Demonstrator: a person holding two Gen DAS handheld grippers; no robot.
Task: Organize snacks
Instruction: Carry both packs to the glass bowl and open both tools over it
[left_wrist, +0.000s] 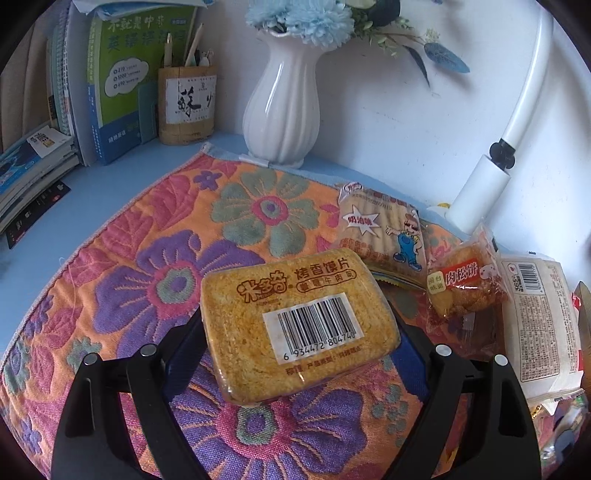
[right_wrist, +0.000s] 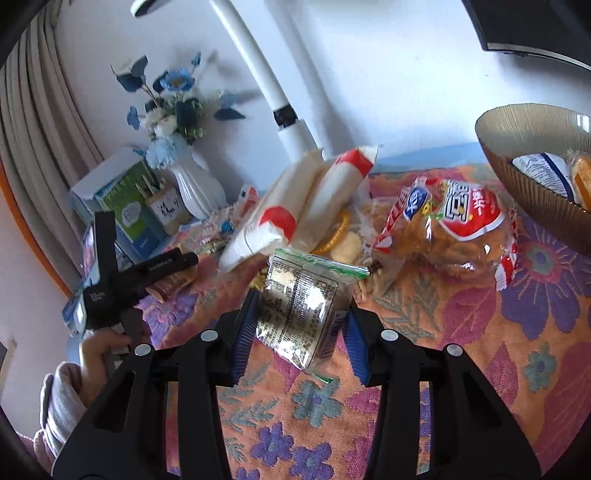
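My left gripper (left_wrist: 299, 332) is shut on a golden baked-bun-slice pack (left_wrist: 295, 321) with a barcode label, held above the flowered cloth (left_wrist: 147, 280). My right gripper (right_wrist: 299, 332) is shut on a silvery green-edged snack pack (right_wrist: 303, 306), lifted above the cloth (right_wrist: 424, 369). A brown ribbed bowl (right_wrist: 524, 184) at the right holds a few wrapped snacks. Loose snacks lie on the cloth: a biscuit pack with a cartoon figure (left_wrist: 384, 229), a pork-floss cake (left_wrist: 461, 291), a white pack (left_wrist: 543, 321), two white-and-red packs (right_wrist: 295, 206) and a red bag of fried snacks (right_wrist: 450, 229).
A white vase with blue flowers (left_wrist: 282, 107) stands at the back against the wall, with a pen holder (left_wrist: 186, 105) and books (left_wrist: 122, 85) to its left. A white lamp arm (left_wrist: 509, 122) rises at the right. The left gripper's body (right_wrist: 122, 280) shows at the right wrist view's left.
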